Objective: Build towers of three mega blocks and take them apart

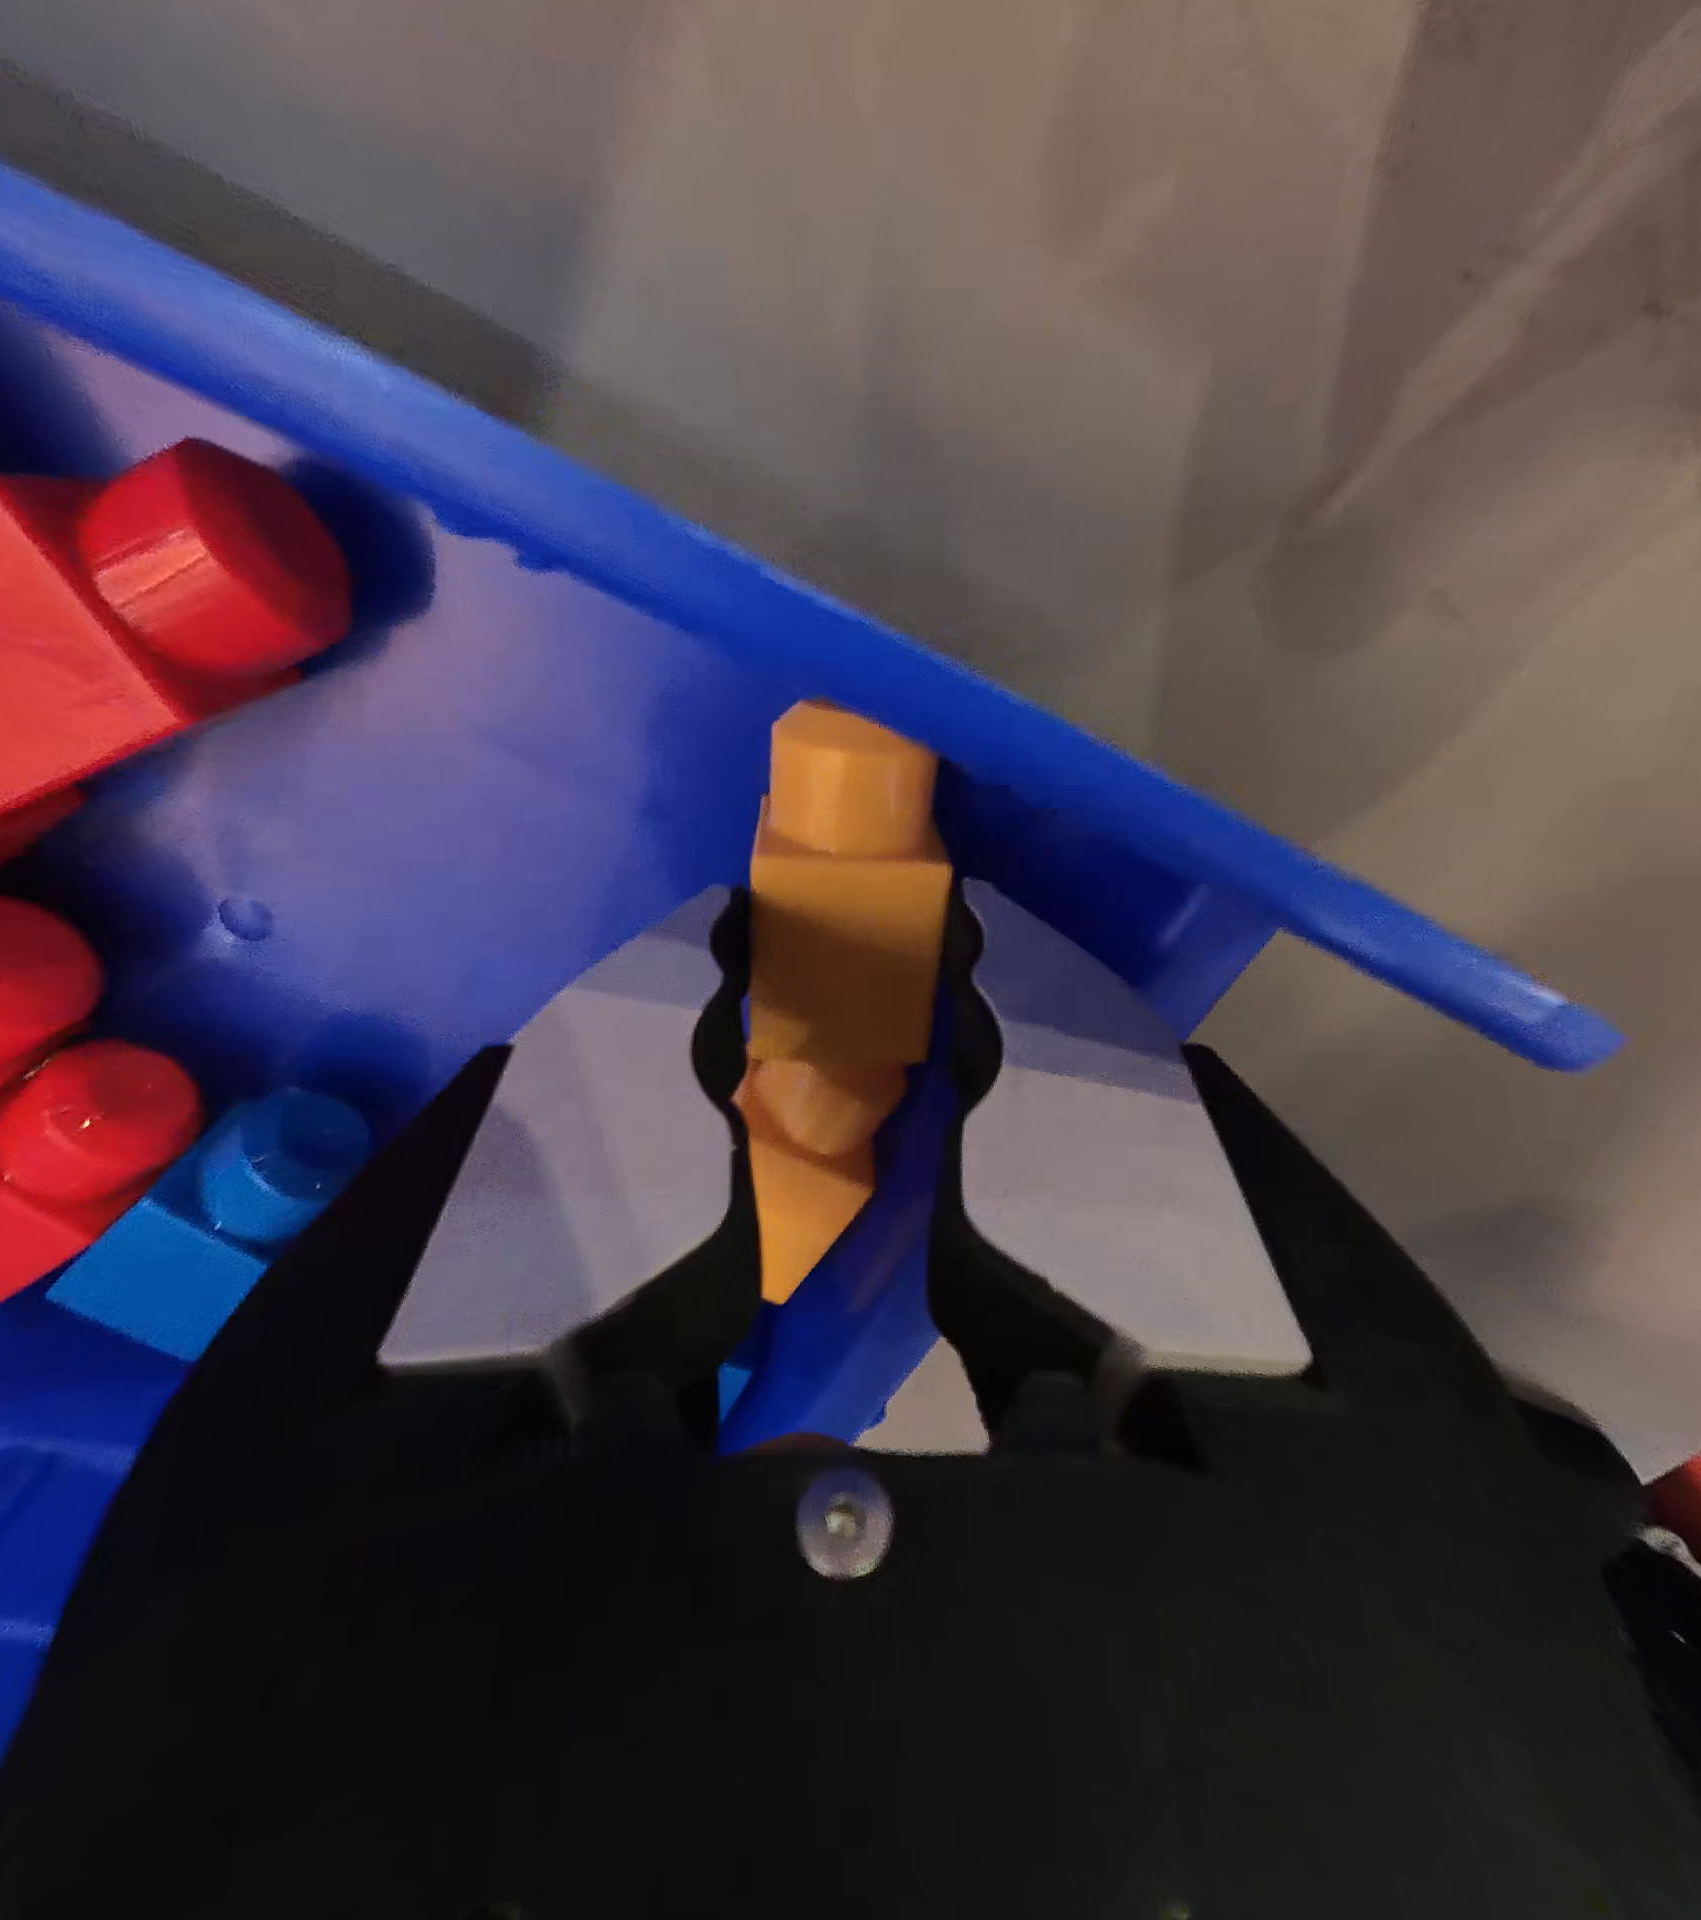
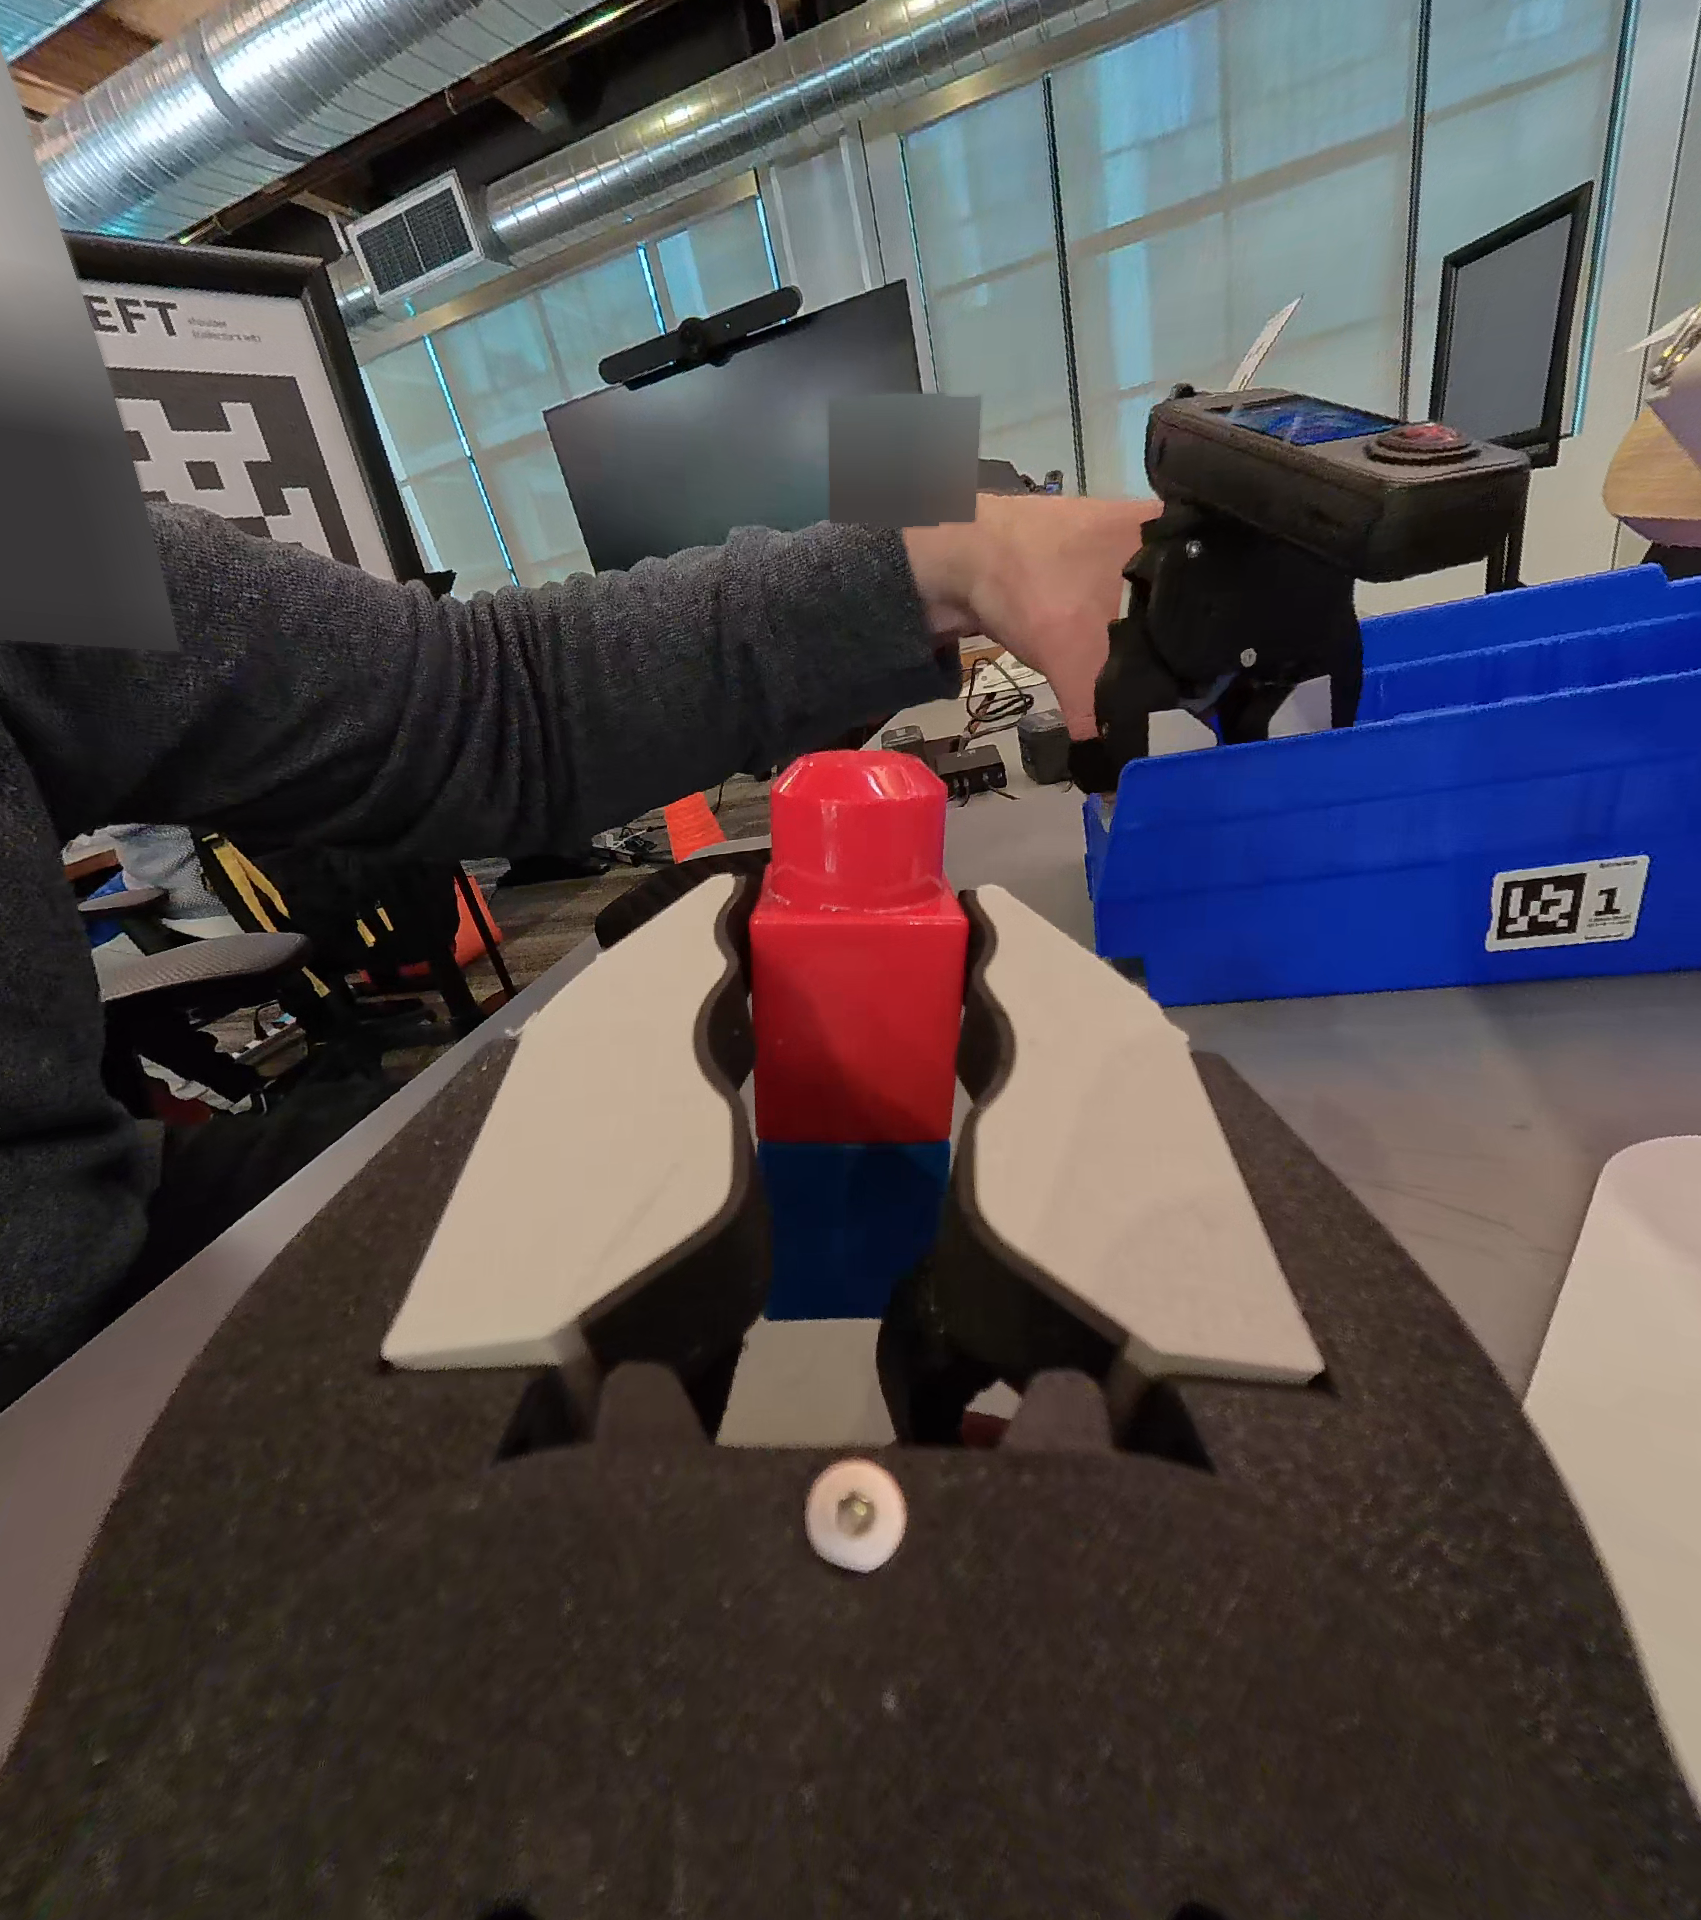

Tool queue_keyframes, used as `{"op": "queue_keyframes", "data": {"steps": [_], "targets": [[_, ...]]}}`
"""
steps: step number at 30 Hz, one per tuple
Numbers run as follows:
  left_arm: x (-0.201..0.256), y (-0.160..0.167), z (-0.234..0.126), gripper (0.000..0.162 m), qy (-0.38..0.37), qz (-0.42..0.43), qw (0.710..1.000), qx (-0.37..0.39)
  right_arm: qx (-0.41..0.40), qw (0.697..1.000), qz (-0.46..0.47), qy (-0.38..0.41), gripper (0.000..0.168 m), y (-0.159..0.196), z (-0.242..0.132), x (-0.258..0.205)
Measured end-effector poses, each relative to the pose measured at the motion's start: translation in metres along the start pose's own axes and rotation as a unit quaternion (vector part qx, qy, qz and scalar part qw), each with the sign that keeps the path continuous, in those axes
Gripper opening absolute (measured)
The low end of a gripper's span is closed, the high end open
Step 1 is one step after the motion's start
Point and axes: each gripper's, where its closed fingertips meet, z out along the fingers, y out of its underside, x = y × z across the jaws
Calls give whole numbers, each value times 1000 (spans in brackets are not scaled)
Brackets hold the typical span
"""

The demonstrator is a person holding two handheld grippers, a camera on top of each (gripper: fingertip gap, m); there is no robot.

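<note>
Left gripper clamps one orange block inside the blue bin (three red blocks at frame left, one blue block); right gripper clamps a two-block stack, red over blue.

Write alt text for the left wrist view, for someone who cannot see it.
A black two-finger gripper is shut on an orange block inside a blue bin. Red blocks and a blue block lie in the bin to its left.
</note>
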Motion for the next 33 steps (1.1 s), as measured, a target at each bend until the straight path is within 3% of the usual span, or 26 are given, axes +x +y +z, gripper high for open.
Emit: {"op": "queue_keyframes", "data": {"steps": [4, 8, 10, 13, 17, 25, 31, 33], "targets": [[-10, -1, -6, 34, -34, -24, 999, 20, -2, 1000, -2, 1, 36, 0, 0, 0], [-17, -11, -38, 35, -62, -90, 981, 162, -5, 1000, -4, 3, 36, 1, 1, 0], [-12, -20, -66, 35, -54, -122, 952, 276, -8, 1000, -4, 5, 36, 2, 2, 0], [6, -32, -111, 34, -34, -151, 885, 438, -14, 1000, -2, 10, 36, 3, 3, 2], [48, -53, -147, 34, 2, -134, 815, 565, -19, 1000, -3, 15, 36, 5, 4, 3], [130, -127, -150, 34, 87, -92, 730, 671, -19, 1000, 0, 20, 36, 5, 4, 5], [153, -154, -147, 35, 132, -74, 685, 713, -21, 1000, 2, 22, 36, 5, 4, 6], [157, -158, -145, 35, 132, -67, 689, 710, -21, 1000, 2, 22, 36, 5, 4, 6]]}}
